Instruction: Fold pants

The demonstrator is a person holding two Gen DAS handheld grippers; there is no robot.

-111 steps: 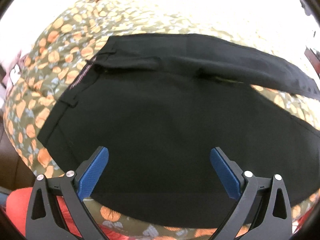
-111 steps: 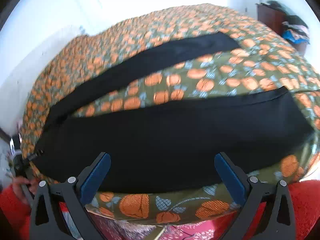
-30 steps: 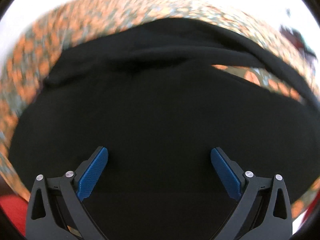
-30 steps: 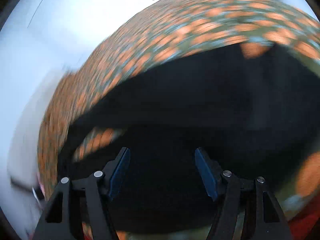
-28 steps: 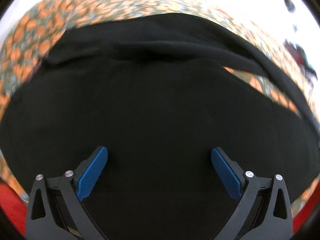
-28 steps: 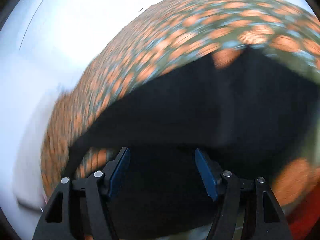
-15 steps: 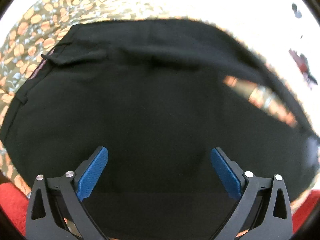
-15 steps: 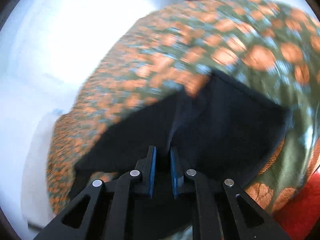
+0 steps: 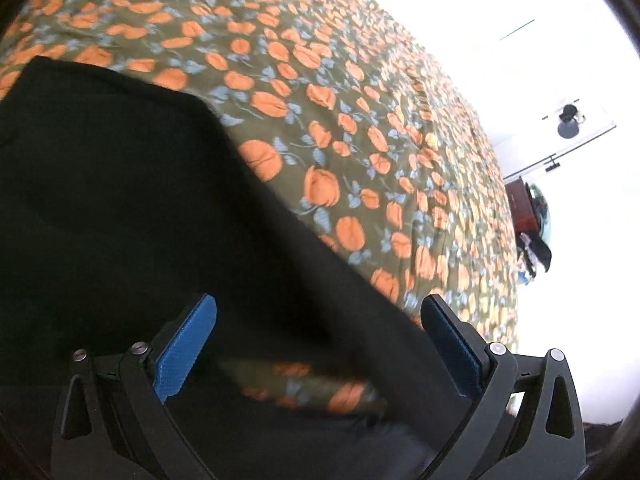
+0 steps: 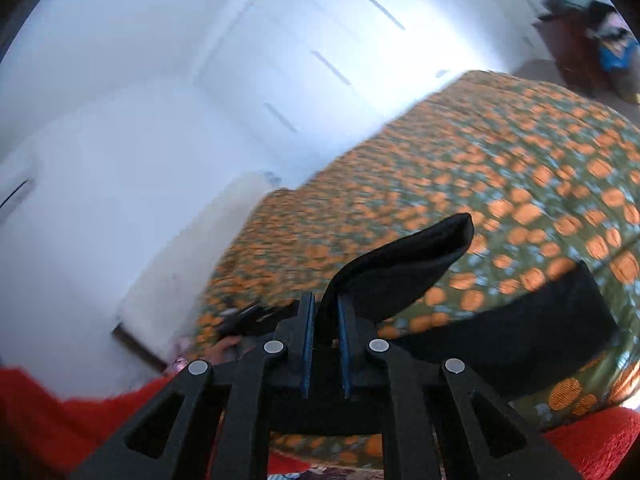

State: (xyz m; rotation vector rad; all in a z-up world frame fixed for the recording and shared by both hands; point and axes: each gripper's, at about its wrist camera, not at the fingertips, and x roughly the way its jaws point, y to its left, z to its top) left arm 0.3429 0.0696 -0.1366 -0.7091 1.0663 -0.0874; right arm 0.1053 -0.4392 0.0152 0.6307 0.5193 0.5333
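Black pants (image 9: 120, 220) lie on a bed and fill the left and lower part of the left wrist view. My left gripper (image 9: 320, 344) hovers over them, open, with nothing between its blue pads (image 9: 186, 354). A strip of bedspread shows between the two legs just below it. In the right wrist view my right gripper (image 10: 325, 320) is shut on the end of one pant leg (image 10: 400, 268), which stands up off the bed in a loose fold. The other leg (image 10: 520, 332) lies flat to the right.
The bedspread (image 9: 320, 80) is olive with orange flowers and stretches far beyond the pants. A red blanket (image 10: 40, 420) lies along the near edge. White cupboard doors (image 10: 240, 60) stand behind the bed. A dark dresser (image 9: 520, 208) with clutter is at the far right.
My right gripper closed on the pant leg end and rose, lifting the fabric off the bed. The left gripper swung across the pants toward their far edge, staying open.
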